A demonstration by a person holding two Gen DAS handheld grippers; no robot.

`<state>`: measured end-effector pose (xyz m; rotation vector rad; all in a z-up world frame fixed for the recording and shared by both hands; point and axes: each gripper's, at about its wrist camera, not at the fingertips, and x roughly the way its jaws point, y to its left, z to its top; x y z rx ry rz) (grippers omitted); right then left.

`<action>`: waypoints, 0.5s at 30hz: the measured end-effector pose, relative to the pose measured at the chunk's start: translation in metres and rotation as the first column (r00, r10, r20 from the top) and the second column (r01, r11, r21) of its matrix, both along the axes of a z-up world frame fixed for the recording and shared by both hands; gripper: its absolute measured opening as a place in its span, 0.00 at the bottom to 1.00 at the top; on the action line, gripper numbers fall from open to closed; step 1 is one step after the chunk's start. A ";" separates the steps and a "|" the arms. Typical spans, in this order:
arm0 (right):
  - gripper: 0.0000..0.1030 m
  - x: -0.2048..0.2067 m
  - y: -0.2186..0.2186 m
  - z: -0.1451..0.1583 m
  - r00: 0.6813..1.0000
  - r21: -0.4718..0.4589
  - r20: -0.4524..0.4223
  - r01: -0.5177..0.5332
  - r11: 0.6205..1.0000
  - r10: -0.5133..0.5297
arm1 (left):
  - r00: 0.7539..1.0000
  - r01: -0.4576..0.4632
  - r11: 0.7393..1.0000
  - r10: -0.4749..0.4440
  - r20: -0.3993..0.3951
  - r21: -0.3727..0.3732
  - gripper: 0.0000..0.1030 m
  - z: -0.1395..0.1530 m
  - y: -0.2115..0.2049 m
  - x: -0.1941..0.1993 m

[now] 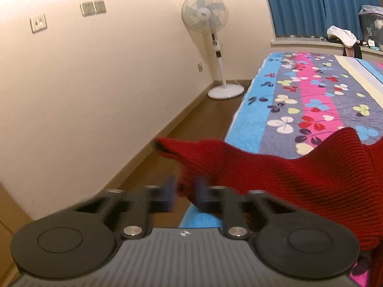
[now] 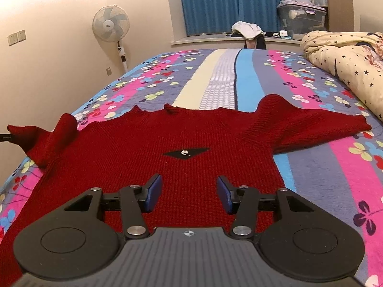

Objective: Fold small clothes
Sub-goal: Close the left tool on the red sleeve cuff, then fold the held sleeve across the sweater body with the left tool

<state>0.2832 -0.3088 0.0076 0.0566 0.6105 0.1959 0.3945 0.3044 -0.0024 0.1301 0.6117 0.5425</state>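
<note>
A red knitted sweater lies spread flat on the flower-patterned bed, its left sleeve bunched at the bed's edge. The left tongs are clamped on that sleeve's fabric, while the right tongs hang parted above the sweater's body, gripping nothing. On the window ledge a clear lidded storage bin holds indistinct items.

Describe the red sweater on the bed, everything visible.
The red sweater is a ribbed knit with a small black diamond patch on the chest. It lies spread on the flowered bedspread, hem toward the cameras, one sleeve stretched flat to the right. The other sleeve is bunched and lifted at the bed's left edge, where the left claw is shut on its fabric. The right claw hovers open over the body.
</note>
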 end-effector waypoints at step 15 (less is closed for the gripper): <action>0.15 -0.003 0.026 0.003 0.997 0.044 -0.013 -0.072 0.996 0.073 | 0.949 0.304 0.936 -0.282 0.141 -0.175 0.08 0.053 -0.099 -0.068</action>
